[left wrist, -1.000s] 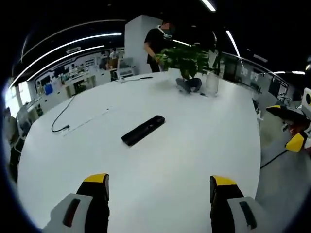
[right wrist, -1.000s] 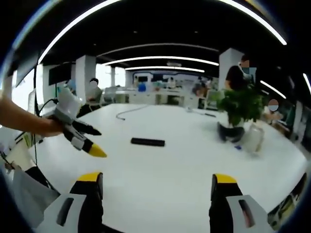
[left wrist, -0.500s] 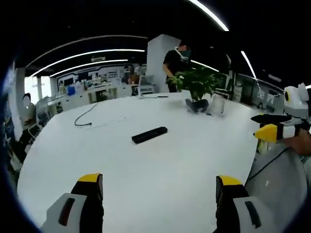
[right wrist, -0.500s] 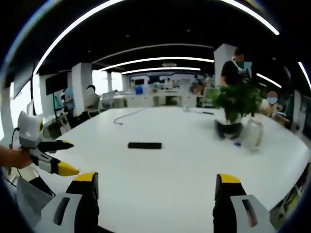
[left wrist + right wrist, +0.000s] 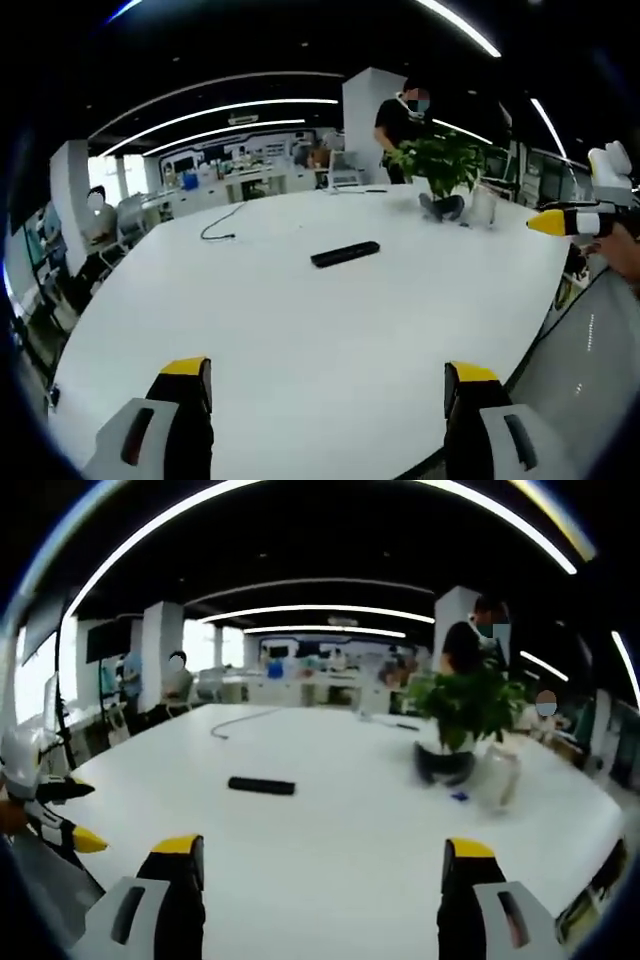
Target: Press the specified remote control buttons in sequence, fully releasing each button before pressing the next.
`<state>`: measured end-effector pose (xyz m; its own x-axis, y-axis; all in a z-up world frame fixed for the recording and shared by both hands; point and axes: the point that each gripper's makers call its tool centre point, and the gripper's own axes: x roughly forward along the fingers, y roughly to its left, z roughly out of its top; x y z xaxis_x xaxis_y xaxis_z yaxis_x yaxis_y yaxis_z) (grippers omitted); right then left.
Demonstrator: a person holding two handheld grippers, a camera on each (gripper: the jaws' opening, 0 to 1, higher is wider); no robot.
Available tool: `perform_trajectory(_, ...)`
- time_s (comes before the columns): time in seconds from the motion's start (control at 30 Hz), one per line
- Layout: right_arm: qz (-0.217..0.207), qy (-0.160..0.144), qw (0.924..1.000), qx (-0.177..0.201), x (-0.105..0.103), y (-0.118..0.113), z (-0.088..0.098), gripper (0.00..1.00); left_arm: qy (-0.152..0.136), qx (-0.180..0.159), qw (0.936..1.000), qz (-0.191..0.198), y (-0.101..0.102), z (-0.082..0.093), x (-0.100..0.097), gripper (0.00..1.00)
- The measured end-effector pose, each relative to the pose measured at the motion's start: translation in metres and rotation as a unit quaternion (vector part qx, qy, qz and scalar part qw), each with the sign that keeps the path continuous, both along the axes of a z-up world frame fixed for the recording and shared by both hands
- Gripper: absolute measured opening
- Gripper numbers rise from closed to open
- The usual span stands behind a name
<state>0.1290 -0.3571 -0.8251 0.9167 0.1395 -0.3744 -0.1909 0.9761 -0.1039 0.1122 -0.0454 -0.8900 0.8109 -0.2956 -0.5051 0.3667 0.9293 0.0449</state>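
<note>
the black remote control (image 5: 345, 254) lies flat on the white table (image 5: 300, 340), well ahead of the left gripper (image 5: 322, 385) and a little right of the line between its yellow-tipped fingers (image 5: 185, 368); these stand wide apart, holding nothing. in the right gripper view the remote control (image 5: 261, 786) sits far ahead, towards the left finger of the right gripper (image 5: 315, 863), whose fingers are likewise spread and empty. beyond it a potted plant (image 5: 455, 720) stands beside a clear jug (image 5: 497, 776). a black cable (image 5: 222, 220) trails across the far side.
</note>
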Motion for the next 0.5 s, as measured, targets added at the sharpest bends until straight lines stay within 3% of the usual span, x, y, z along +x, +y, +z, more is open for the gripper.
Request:
perform_trajectory(0.1,0.009,0.006,0.9997,-0.023,0.002,-0.001,-0.005,0.97,-0.007,-0.002,1.0,0.007,0.001,0.007,0.003,1.0)
perform_trajectory(0.33,-0.003,0.002,0.9999,-0.016,0.005,-0.018,-0.005,0.97,-0.017,0.018,0.9994,0.025,0.001,0.012,0.015,1.0)
perform_trajectory(0.4,-0.013,0.022,0.9997,-0.001,0.002,-0.028,-0.013,0.97,-0.029,0.021,0.999,0.028,0.002,0.017,0.016,1.0)
perform_trajectory(0.5,-0.048,0.019,0.9979,0.039,0.0,-0.045,-0.019,0.97,-0.057,0.036,0.9972,0.03,0.004,0.018,0.02,1.0)
